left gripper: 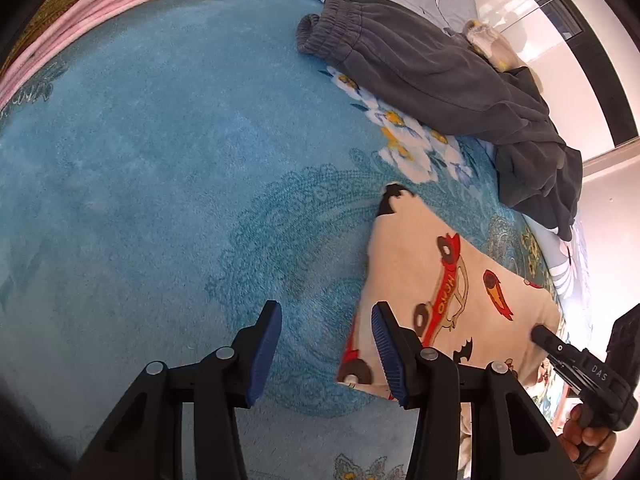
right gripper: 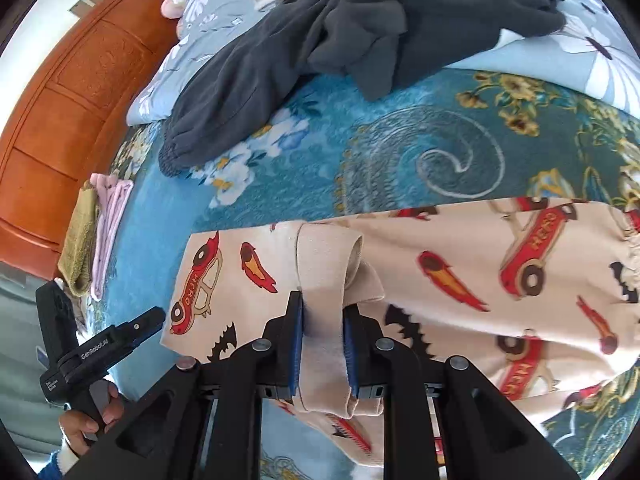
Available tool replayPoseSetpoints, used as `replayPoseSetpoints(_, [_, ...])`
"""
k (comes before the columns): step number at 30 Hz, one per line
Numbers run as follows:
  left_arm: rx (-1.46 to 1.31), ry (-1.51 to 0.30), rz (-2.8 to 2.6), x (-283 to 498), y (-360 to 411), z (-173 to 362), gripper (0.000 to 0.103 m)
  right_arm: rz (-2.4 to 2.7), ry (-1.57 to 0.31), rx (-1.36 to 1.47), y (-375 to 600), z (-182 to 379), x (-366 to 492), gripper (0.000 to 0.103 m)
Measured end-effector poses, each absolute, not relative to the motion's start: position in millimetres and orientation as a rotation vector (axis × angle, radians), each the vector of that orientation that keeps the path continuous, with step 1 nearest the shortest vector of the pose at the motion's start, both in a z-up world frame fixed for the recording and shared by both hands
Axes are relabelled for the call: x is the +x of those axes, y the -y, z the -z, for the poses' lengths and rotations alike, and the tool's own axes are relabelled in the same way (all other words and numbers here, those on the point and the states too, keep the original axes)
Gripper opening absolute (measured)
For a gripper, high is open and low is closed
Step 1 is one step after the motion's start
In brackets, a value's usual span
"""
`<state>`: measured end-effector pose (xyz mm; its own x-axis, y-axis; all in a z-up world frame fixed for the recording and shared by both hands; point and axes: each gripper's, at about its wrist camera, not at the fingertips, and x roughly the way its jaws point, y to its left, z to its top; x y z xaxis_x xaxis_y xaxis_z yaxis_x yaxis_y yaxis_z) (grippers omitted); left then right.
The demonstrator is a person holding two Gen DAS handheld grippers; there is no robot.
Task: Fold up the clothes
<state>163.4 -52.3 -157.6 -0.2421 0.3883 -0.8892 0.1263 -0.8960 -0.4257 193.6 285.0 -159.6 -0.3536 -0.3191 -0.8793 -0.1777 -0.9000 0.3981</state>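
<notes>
On the left, in the left wrist view, the left gripper (left gripper: 326, 350) is held with its jaws apart and nothing between them, pointed down at the blue plush floral bedspread (left gripper: 160, 152). The cream fleece garment printed with red cars and black bats (left gripper: 452, 296) is spread on that bedspread, to the right of these jaws; its near left edge is seen just beside the right-hand blue pad (left gripper: 386, 354), though contact cannot be told. Its long axis is laid across the bed, running away toward the right in the right wrist view.

Further right, the right gripper (right gripper: 323, 346) is clamped on a rolled cream sleeve or cuff (right gripper: 332, 272) of the same garment, the fabric being pinched between both blue pads and hung down below them. Of the two hands, the right is thus already on the cloth, while the left is the nearer to the garment's free left end.

The coming move is judged to turn on that free end: a short shift to the right would be needed before the left jaws could be closed on it. A crumpled dark grey pair of sweatpants (left gripper: 440, 68) is left beyond, well apart from both grippers.
</notes>
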Motion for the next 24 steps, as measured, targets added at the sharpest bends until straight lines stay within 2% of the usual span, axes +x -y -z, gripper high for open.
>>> replayPoseSetpoints(2, [-1.849, 0.621, -2.269, 164, 54, 161, 0.051, 2.395, 0.725, 1.802, -293, 170, 194, 0.024])
replayPoseSetpoints(5, [-1.863, 0.646, -2.296, 168, 62, 161, 0.051, 2.423, 0.674, 1.874, -302, 174, 197, 0.026])
replayPoseSetpoints(8, [-1.752, 0.721, -2.292, 172, 67, 150, 0.051, 2.562, 0.661, 1.883, -334, 164, 206, 0.031])
replayPoseSetpoints(11, [-1.628, 0.715, -2.253, 175, 58, 137, 0.051, 2.734, 0.761, 1.88, -390, 149, 229, 0.037])
replayPoseSetpoints(13, [-1.641, 0.621, -2.208, 175, 39, 138, 0.052, 2.869, 0.905, 1.871, -432, 143, 253, 0.042])
replayPoseSetpoints(14, [-1.649, 0.573, -2.184, 175, 30, 138, 0.052, 2.909, 1.036, 1.867, -452, 143, 268, 0.047])
replayPoseSetpoints(17, [-1.814, 0.438, -2.155, 175, 16, 157, 0.052, 2.818, 1.523, 1.834, -494, 166, 313, 0.05])
replayPoseSetpoints(19, [-1.865, 0.5, -2.128, 174, 24, 168, 0.052, 2.69, 1.804, 1.794, -508, 186, 336, 0.05])
replayPoseSetpoints(21, [-1.86, 0.595, -2.13, 174, 37, 169, 0.052, 2.603, 1.992, 1.678, -511, 200, 348, 0.05])
replayPoseSetpoints(24, [-1.867, 0.706, -2.125, 175, 52, 173, 0.052, 2.623, 2.044, 1.562, -510, 206, 345, 0.056])
